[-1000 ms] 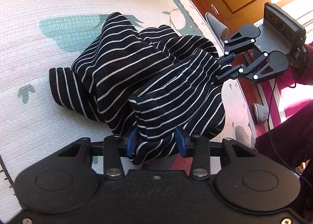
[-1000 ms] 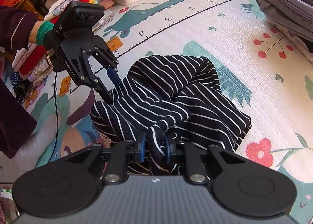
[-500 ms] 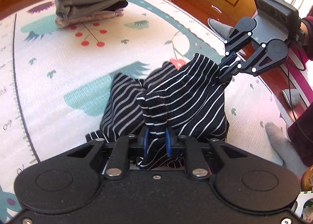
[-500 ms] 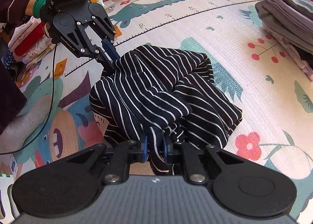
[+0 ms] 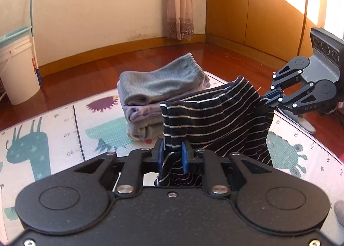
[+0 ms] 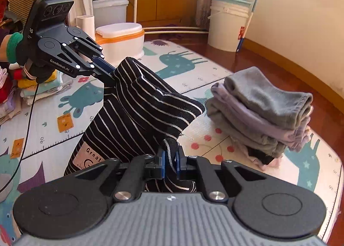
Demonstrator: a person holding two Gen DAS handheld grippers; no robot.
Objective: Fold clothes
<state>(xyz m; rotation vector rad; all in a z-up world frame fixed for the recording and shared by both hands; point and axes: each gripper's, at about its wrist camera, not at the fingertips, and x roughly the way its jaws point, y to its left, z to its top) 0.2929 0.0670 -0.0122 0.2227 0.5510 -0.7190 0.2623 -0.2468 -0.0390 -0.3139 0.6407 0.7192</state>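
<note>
The black striped garment (image 5: 217,121) hangs in the air between my two grippers, lifted above the play mat (image 5: 64,129), its top edge stretched between them and the rest drooping in folds. A pale label with the word "Great" shows low on the cloth in the right wrist view. My left gripper (image 5: 173,155) is clenched on a bunched edge of the fabric, which runs down between the blue pads (image 5: 160,153). My right gripper (image 6: 169,161) likewise pinches a narrow fold of the same garment; from the left wrist view its tips disappear into the cloth at the far upper corner, so I can only say they look closed there.

Beyond the garment, a stack of folded clothes (image 6: 264,112) sits on the mat, grey on top, lilac beneath. Further off, a white bucket (image 6: 228,24) stands on the wooden floor (image 5: 90,78) by the wall, and a white bin with an orange band (image 6: 122,37) rests at the mat's edge.
</note>
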